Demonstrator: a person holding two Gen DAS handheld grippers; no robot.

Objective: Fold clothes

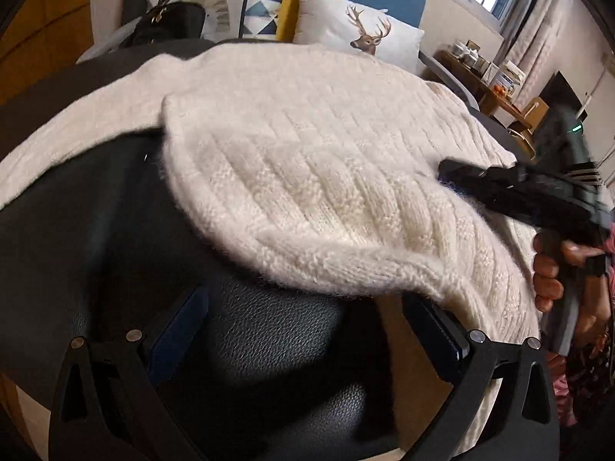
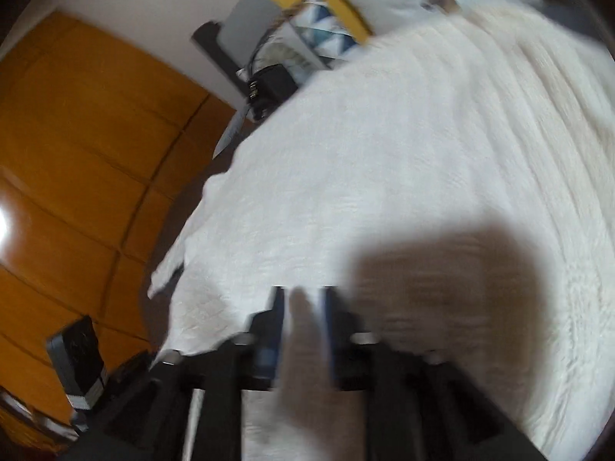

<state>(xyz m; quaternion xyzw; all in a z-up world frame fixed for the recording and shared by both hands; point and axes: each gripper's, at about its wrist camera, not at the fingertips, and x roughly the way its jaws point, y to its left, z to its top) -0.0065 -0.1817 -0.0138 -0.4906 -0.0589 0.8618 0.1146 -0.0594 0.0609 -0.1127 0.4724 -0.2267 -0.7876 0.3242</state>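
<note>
left gripper point(image 1: 303, 330) has its fingers spread wide over the dark leather seat point(image 1: 269, 338), nothing between them. right gripper point(image 2: 303, 330) stands narrowly parted, pads off the fabric, over the cream knit sweater point(image 1: 307, 161) lying across the seat with a sleeve folded over. deer pillow point(image 1: 361, 30) behind.

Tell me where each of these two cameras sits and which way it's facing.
Left wrist: on the left gripper, jaws wide, facing a white sweater, pillows behind; the person's hand holding the right gripper shows.
Right wrist: on the right gripper, looking down at the sweater; blurred.
Shared: sweater, pillows.
</note>
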